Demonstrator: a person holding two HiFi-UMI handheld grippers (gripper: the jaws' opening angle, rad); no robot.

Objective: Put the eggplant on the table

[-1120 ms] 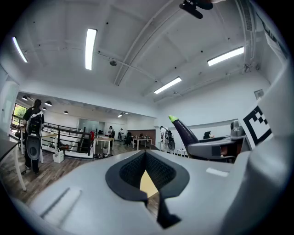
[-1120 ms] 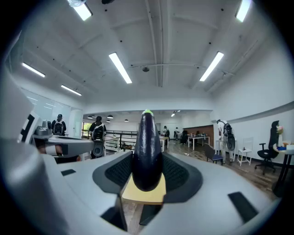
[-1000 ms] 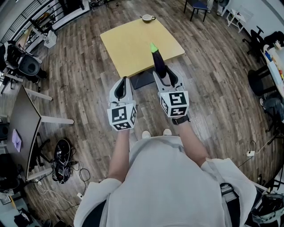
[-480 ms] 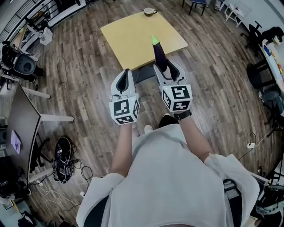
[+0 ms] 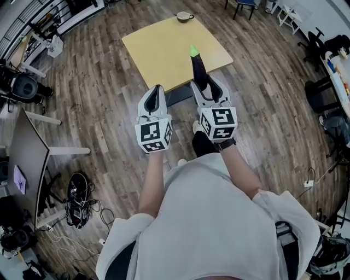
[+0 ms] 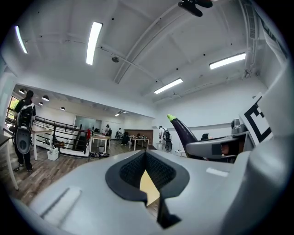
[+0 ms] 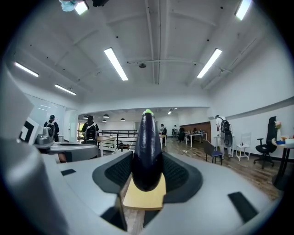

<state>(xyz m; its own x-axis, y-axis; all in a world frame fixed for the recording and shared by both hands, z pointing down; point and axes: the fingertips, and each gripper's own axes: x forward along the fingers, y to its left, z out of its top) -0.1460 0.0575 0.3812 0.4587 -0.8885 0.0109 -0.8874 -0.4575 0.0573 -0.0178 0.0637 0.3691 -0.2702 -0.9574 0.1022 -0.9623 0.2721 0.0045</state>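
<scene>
Head view first: the right tongs (image 5: 203, 85) are clamped on the eggplant (image 5: 198, 68), which sticks out forward with its green cap leading. The left tongs (image 5: 155, 90) ride alongside, just beside them and carrying nothing. Ahead sits the yellow tabletop (image 5: 158, 49), bare apart from a cup (image 5: 184, 16) at its far edge. The eggplant's tip lines up with the near edge, but it is up in the air, and from this steep angle I can't tell whether it is over the tabletop or short of it.

Left gripper view: the pads meet at their tips with nothing between them, so these tongs are closed and empty. Only a sliver of yellow shows through below. The eggplant pokes up at the right, its lower half hidden behind the other gripper's body.

Right gripper view: both pads press the dark body of the eggplant, and its rear end is lost down between the jaws. The yellow surface shows only in the gap beneath.

To do this step well, I'd carry the eggplant well past the near edge, lower it until its belly rests flat, and only then let go. It is round and glossy, so a drop could send it rolling. The cup is well apart and shouldn't get in the way.
</scene>
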